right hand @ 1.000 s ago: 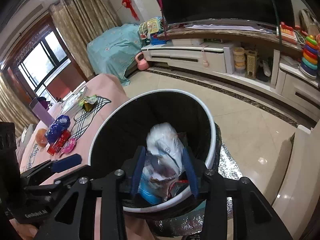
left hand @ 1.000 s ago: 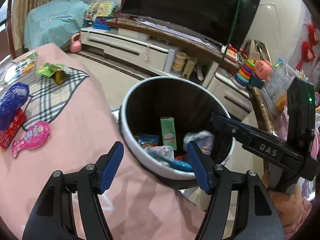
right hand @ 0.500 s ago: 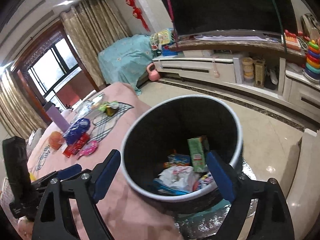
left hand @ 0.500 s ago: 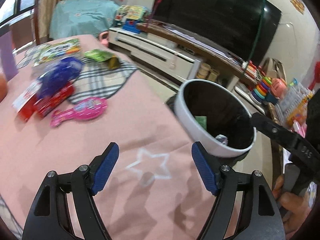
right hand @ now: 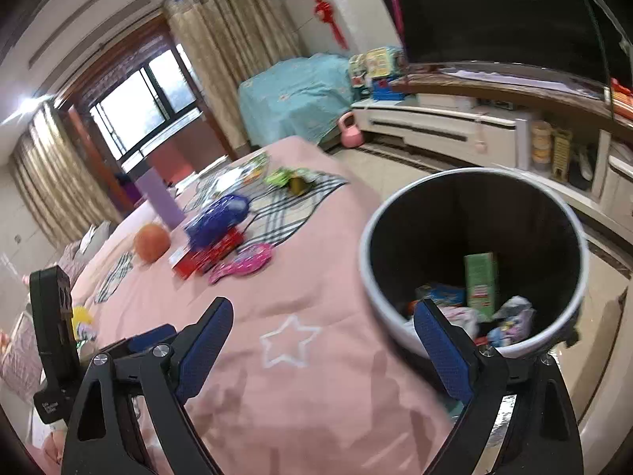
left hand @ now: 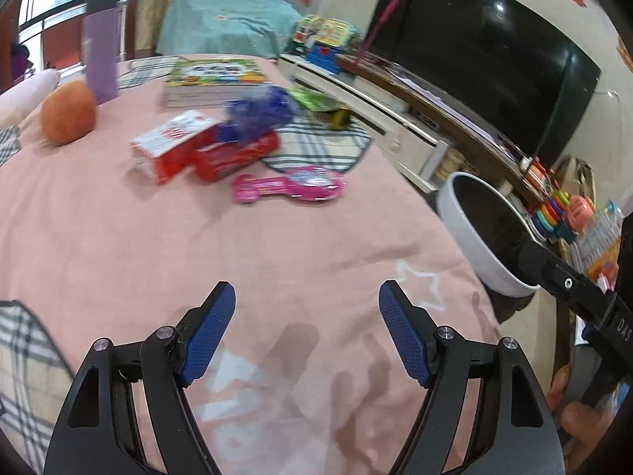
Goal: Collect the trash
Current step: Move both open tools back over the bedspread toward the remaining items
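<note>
A white-rimmed black trash bin (right hand: 368, 237) stands at the table's right edge and holds several wrappers and a green carton (right hand: 480, 279); it also shows in the left wrist view (left hand: 470, 237). On the pink tablecloth lie a red-and-white box (left hand: 174, 144), a red packet (left hand: 237, 156), a blue crumpled bag (left hand: 257, 116), a pink toy package (left hand: 292, 186) and a green wrapper (left hand: 316, 101). My left gripper (left hand: 306, 332) is open and empty over bare cloth. My right gripper (right hand: 322, 348) is open and empty, beside the bin.
An orange (left hand: 69, 113), a purple cup (left hand: 99, 63), a book (left hand: 213, 83) and a plaid mat (left hand: 320, 146) are on the table. A TV stand (right hand: 455, 122) and floor lie beyond the bin.
The right gripper opened and let a white wrapper fall into the bin, then pulled back left. The left gripper swung left from the bin toward the items on the table.
</note>
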